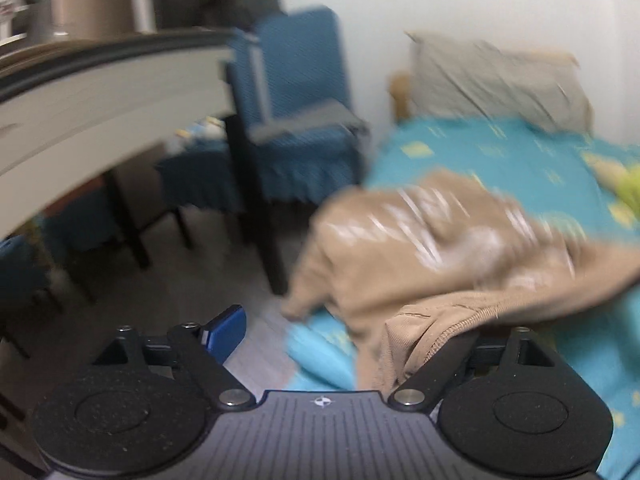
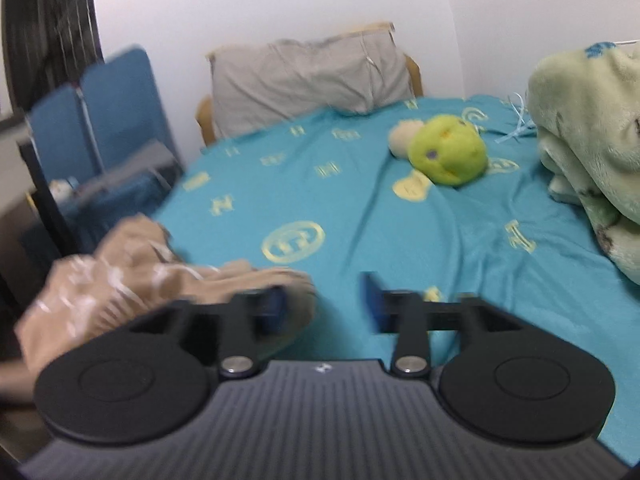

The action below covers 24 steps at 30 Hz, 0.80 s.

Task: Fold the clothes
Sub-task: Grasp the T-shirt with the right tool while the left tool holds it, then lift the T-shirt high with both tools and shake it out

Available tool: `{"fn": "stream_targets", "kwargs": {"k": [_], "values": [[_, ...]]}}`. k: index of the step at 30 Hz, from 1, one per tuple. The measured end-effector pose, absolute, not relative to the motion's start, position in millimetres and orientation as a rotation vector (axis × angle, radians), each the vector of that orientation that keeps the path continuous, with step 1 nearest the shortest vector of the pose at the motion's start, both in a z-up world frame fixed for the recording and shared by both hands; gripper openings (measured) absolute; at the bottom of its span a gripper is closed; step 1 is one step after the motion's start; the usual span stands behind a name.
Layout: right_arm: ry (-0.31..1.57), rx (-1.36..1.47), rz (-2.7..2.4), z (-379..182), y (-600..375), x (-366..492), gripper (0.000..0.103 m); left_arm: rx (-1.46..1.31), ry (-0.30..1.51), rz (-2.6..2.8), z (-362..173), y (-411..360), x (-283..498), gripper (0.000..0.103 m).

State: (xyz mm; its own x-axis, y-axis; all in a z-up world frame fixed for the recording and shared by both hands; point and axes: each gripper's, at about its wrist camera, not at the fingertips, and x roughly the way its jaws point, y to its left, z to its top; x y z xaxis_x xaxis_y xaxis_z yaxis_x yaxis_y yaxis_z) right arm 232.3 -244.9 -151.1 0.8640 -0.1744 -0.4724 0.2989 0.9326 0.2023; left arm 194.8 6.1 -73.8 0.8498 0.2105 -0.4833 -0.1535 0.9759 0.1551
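Note:
A tan garment [image 1: 420,256] with a pale print lies crumpled at the near left edge of the bed with the turquoise sheet [image 1: 500,152]. Its ribbed hem drapes over the right side of my left gripper [image 1: 340,332] and hides the right finger. The left blue fingertip [image 1: 226,330] shows, with a wide gap, so this gripper is open. In the right wrist view the garment [image 2: 132,284] lies at the lower left. My right gripper [image 2: 326,308] is open; its left finger [image 2: 276,308] touches the garment's edge, its right finger is over the sheet [image 2: 360,200].
A blue-covered chair [image 1: 296,120] and a table [image 1: 100,92] stand left of the bed. A grey pillow [image 2: 308,76] leans at the headboard. A green plush toy [image 2: 448,152] and a pale green blanket [image 2: 592,148] lie on the bed's right side.

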Motion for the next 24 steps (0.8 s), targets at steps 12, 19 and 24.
{"fn": "stream_targets", "kwargs": {"k": [12,19,24], "values": [[0.177,0.320,-0.291,-25.8,-244.7,172.9,0.076,-0.124,0.180,0.181,38.6,38.7,147.9,0.095],[-0.080,0.258,-0.237,139.6,-230.1,101.5,0.076,-0.223,-0.039,0.106,187.7,61.3,86.0,0.095],[-0.215,0.197,-0.206,254.4,-219.0,22.9,0.076,-0.208,-0.151,0.050,305.9,70.5,24.8,0.097]]}}
